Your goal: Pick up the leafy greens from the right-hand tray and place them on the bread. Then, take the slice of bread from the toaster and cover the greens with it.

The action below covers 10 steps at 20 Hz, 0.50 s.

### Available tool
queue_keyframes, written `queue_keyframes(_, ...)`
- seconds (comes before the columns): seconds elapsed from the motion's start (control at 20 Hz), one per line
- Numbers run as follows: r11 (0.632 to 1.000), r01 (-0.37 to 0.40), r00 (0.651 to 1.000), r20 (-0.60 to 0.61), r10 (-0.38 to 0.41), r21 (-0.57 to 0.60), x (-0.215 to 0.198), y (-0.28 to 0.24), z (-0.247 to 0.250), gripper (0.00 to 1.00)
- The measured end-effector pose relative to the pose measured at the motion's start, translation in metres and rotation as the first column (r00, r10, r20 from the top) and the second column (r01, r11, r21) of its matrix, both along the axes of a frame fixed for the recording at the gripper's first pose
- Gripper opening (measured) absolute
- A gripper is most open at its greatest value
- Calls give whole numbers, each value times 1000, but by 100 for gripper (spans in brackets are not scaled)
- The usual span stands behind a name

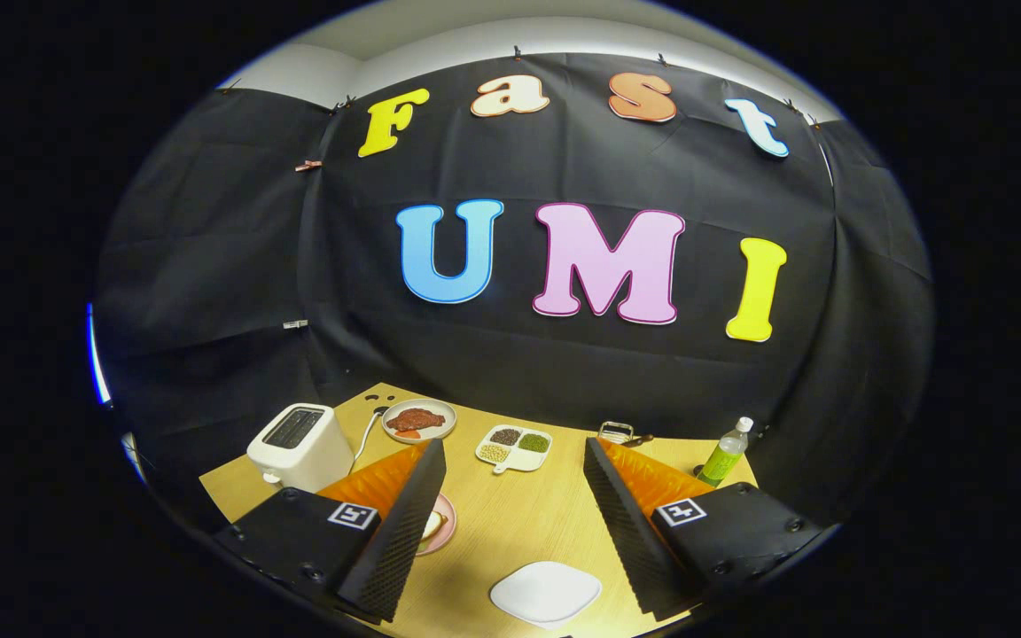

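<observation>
The hand-held gripper (510,523) is hovering high above the desk (510,523) with its two fingers spread wide and nothing between them, probably so the whole layout is in sight before a reach. The finger pads (404,523) are black and finely ridged, backed by orange ribbed wedges, a surface suited to gripping soft, thin things.

Beyond the fingers, a white divided tray (515,447) is lying near the far edge, its compartments holding dark, green and pale fillings; the green one (534,442) may be the greens, though it is too small to tell. To its left a round plate (419,420) is carrying something reddish-brown.

A white, rounded toaster (300,447) is standing at the left, its cord trailing toward the wall; whether a slice is sitting in its slot cannot be made out. A pink plate (441,525) is peeking out from behind the left finger, with what looks like bread (432,525) on it. An empty white dish (546,592) is lying between the fingers, and a green bottle (725,454) is standing past the right finger.
</observation>
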State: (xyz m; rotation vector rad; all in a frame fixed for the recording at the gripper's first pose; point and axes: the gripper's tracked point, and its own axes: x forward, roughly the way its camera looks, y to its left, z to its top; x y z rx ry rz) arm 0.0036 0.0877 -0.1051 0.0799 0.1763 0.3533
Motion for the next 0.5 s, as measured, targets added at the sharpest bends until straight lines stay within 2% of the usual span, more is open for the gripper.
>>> queue_keyframes(0.5, 1000, 9, 1000, 3, -9, 4, 1, -3, 3, 98)
